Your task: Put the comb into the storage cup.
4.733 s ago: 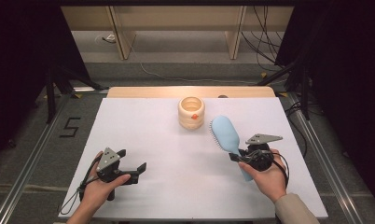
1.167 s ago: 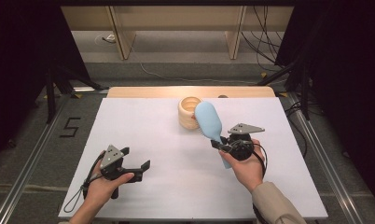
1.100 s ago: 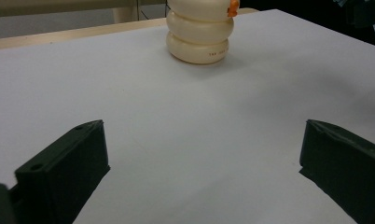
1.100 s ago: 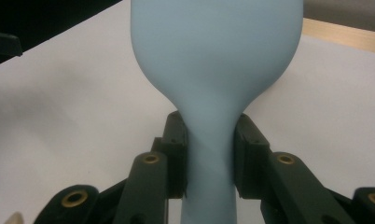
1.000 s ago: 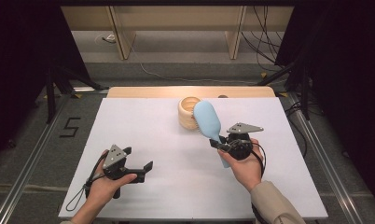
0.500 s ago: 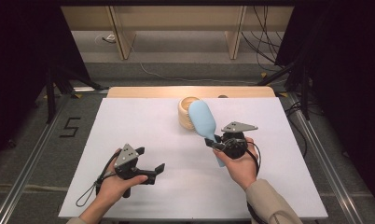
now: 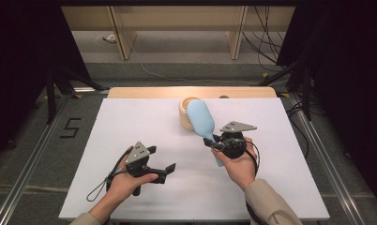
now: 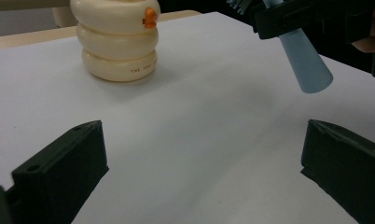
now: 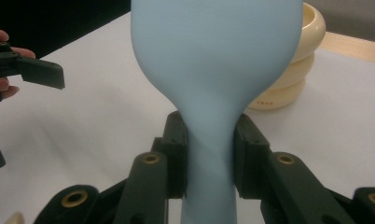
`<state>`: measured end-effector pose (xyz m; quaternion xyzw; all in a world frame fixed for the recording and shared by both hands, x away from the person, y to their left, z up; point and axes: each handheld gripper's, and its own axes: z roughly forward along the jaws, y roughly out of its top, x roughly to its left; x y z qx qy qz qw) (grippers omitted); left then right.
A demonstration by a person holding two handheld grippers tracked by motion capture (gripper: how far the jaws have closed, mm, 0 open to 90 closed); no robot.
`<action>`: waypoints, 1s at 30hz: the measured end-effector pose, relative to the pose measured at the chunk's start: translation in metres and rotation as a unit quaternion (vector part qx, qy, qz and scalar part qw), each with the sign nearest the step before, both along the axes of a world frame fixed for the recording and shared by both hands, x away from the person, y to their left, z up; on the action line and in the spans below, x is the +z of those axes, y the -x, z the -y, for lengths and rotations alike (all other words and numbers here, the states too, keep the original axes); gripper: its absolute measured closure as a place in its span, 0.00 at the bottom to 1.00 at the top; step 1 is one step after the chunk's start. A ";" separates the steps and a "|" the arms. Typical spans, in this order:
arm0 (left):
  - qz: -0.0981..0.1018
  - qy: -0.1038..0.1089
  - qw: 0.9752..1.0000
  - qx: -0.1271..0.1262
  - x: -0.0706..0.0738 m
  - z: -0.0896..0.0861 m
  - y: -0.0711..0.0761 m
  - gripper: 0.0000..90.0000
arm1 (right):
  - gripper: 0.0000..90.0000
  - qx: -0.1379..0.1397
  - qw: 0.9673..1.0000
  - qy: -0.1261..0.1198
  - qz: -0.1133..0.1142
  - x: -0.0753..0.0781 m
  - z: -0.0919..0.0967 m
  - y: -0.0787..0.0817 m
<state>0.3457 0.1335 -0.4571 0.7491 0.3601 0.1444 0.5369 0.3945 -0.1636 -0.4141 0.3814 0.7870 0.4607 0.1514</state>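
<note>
Far back on the white table: a cream pot. Round and fat, like three rings stacked up. Small orange bit near the top, tiny writing on the bottom ring. Open on top. Inside of it: cannot tell, partly hidden behind the brush head in the high view.

Just in front of the pot, up in the air: a light blue brush. Gripped at the thin neck by the right claw, squeezed tight from both sides by the black jaws. Tilted, with the wide head up and leaning toward the pot, covering part of the pot's rim in the high view. Smooth blue back toward the right claw, dark bristles on the other side. Round handle end pointing down and away from the pot, not touching the table.

Farther from the pot, to the near left of it: the left claw, held in a hand. Wide open, with nothing between the jaws, just bare white table below. Aimed toward the pot and the brush handle. Well apart from the pot, and apart from the brush too.
</note>
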 end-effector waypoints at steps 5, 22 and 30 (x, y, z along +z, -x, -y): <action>-0.004 0.002 1.000 -0.009 -0.001 0.009 -0.002 0.00 | 0.78 0.002 1.000 0.000 -0.002 0.000 -0.003 -0.001; -0.011 0.009 0.999 -0.029 -0.004 0.032 -0.008 0.00 | 0.78 0.015 1.000 -0.003 -0.001 0.000 -0.016 -0.001; -0.017 0.008 0.999 -0.034 -0.005 0.039 -0.009 0.00 | 0.78 0.024 1.000 -0.004 -0.001 0.000 -0.023 -0.001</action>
